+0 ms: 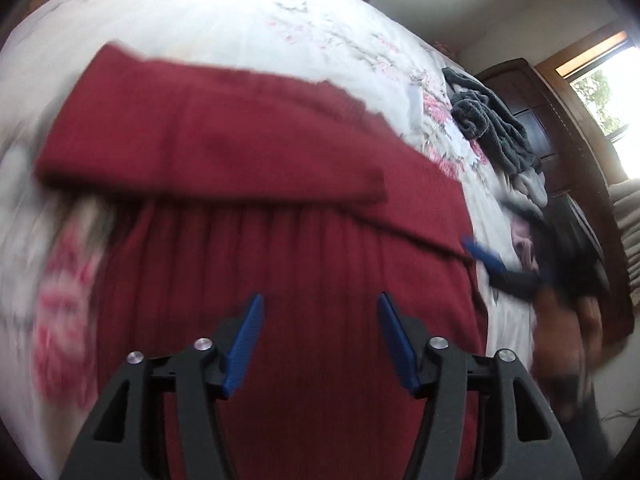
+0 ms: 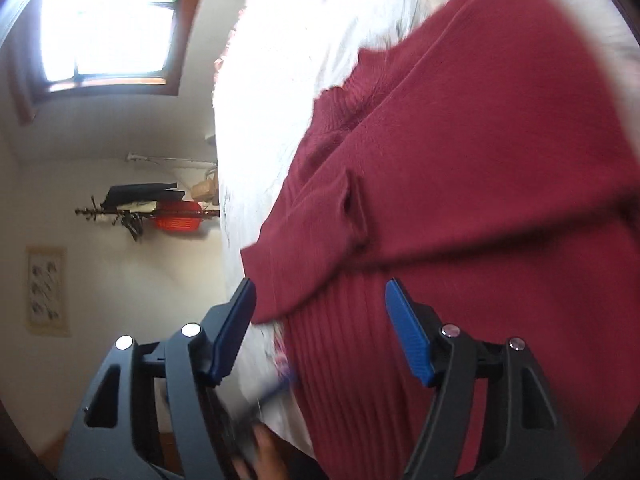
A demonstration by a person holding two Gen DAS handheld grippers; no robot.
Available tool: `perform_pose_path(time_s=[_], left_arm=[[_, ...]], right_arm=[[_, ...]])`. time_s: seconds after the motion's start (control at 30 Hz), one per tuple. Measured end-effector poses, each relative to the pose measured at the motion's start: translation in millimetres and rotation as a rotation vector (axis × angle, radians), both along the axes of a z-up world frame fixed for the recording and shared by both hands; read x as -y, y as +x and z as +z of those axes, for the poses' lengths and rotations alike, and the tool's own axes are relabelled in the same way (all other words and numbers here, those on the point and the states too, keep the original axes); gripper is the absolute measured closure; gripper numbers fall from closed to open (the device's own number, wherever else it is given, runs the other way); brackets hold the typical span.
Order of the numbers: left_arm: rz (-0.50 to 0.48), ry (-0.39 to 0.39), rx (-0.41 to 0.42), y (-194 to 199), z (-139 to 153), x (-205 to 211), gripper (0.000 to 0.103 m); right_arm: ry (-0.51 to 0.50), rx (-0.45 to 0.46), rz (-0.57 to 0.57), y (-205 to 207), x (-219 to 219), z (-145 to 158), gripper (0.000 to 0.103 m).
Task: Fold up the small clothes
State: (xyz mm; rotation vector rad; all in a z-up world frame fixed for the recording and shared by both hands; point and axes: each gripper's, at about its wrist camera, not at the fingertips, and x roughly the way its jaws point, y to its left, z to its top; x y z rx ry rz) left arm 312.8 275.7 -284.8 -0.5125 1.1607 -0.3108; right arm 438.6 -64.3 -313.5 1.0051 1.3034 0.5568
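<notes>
Red sweater lies on floral bedspread, one sleeve folded across the body. Left gripper and right gripper hover spread apart, gripping nothing. Risk: a one-layer pinch drags the sleeve loose

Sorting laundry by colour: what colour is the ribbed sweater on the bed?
Dark red, maroon-like; the sweater shows best in the right wrist view.
</notes>
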Motion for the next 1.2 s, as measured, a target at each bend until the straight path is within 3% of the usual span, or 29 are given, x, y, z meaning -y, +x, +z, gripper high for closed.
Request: perform_pose_path(time_s=[0.17,0.27,0.33,0.4,0.5,0.67,0.97,1.07,1.2], left_arm=[[0.017,-0.046,-0.047,-64,-7,-16,0.042],[0.019,-0.097,-0.071,-81,-13,-22,0.042],[0.038,-0.105,-0.083,-87,-18,-24,0.042],[0.058,-0.138,-0.107,-90,-24,-27,0.042],[0.069,-0.153,-0.117,-96,-28,-29,0.042],[0.076,-0.161,-0.124,-105,-27,-32,0.042],[0.103,-0.179,-0.088,-121,-6,-45,0.042],[0.105,-0.169,-0.063,-116,5,-49,0.042],[0.119,-0.160,-0.025,-98,20,-59,0.042]], right_arm=[[-0.066,-0.104,0.024,46,-39,-44,0.039],[-0.091,-0.106,0.037,54,-53,-50,0.039],[-0.102,-0.103,0.043,59,-60,-48,0.045],[-0.117,-0.107,0.066,61,-67,-46,0.071],[-0.164,-0.101,0.111,65,-81,-40,0.094],[-0.225,0.003,0.131,67,-86,3,0.097],[-0.346,0.255,0.093,59,-52,125,0.098],[-0.380,0.289,0.064,57,-29,144,0.098],[-0.399,0.291,0.015,55,10,145,0.098]])
